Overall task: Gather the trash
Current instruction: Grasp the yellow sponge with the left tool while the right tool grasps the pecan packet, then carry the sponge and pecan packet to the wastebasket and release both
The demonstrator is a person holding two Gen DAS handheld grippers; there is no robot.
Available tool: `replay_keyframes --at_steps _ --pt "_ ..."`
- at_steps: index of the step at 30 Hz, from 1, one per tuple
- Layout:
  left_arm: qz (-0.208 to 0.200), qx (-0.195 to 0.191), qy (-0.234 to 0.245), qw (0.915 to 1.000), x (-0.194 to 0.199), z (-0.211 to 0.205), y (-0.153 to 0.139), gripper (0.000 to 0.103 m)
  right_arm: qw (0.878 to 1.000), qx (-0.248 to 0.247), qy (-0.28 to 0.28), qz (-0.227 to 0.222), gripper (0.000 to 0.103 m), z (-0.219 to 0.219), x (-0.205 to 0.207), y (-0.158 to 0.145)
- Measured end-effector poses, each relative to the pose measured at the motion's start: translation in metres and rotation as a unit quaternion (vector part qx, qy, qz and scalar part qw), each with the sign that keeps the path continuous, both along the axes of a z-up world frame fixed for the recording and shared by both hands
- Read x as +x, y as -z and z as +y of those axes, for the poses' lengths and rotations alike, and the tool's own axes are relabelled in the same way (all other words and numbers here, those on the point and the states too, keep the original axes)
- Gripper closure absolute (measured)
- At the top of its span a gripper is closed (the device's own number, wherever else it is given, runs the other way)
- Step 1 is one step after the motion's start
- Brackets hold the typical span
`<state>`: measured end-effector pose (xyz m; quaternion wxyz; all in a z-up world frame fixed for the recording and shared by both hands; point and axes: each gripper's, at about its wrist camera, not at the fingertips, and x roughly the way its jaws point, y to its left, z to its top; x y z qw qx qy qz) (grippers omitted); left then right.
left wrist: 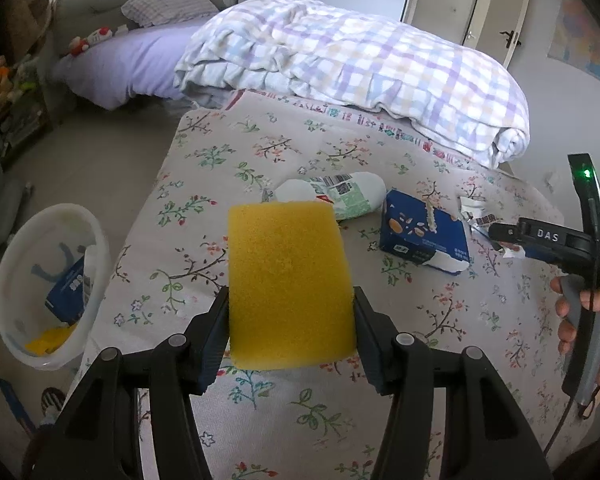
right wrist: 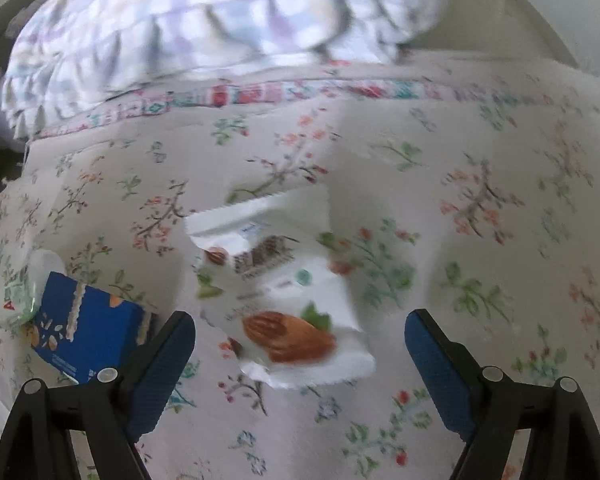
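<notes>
My left gripper (left wrist: pixel 290 316) is shut on a yellow sponge (left wrist: pixel 288 280) and holds it above the floral bedspread (left wrist: pixel 228 152). Beyond it lie a white and green bottle (left wrist: pixel 336 196) and a blue carton (left wrist: pixel 424 236). My right gripper (right wrist: pixel 300 344) is open just above a white almond snack wrapper (right wrist: pixel 280 292), one finger on each side of it. In the left wrist view the right gripper (left wrist: pixel 500 236) shows at the right edge, over that wrapper (left wrist: pixel 474 216). The blue carton (right wrist: pixel 88 332) and bottle (right wrist: pixel 16 296) lie left of it.
A white plastic bin (left wrist: pixel 48 284) with a blue box and yellow scrap inside stands on the floor left of the bed. A folded checked quilt (left wrist: pixel 360 72) lies across the bed behind the trash. The right wrist view is motion-blurred.
</notes>
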<state>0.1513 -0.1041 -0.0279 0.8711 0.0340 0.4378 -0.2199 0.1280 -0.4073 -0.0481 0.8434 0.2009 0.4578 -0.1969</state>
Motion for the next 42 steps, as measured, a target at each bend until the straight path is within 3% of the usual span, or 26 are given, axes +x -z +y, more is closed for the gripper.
replay_keyframes --at_steps 5,9,12,17,27,42 --pt "0.002 0.004 -0.003 1.0 0.003 0.003 0.001 0.044 1.0 -0.02 -0.016 0.013 0.028 0.008 0.016 0.01" --pt "0.001 0.004 -0.007 1.0 0.004 0.007 0.0 0.044 0.996 -0.072 -0.04 0.033 0.051 0.018 0.019 0.011" --pt "-0.001 0.003 -0.008 1.0 0.004 0.01 -0.002 0.044 0.996 -0.066 -0.044 0.03 0.055 0.017 0.015 0.01" --pt "-0.008 0.001 -0.011 0.9999 0.001 0.019 -0.007 0.044 0.998 -0.04 -0.047 0.012 0.058 0.016 0.001 0.002" --pt "-0.021 0.0 -0.039 0.999 -0.001 0.062 -0.015 0.044 0.996 -0.039 -0.077 -0.025 0.058 0.041 -0.023 -0.031" --pt "-0.028 -0.008 -0.148 0.9886 0.017 0.177 -0.002 0.044 0.977 -0.024 -0.203 -0.058 0.058 0.164 0.012 -0.052"
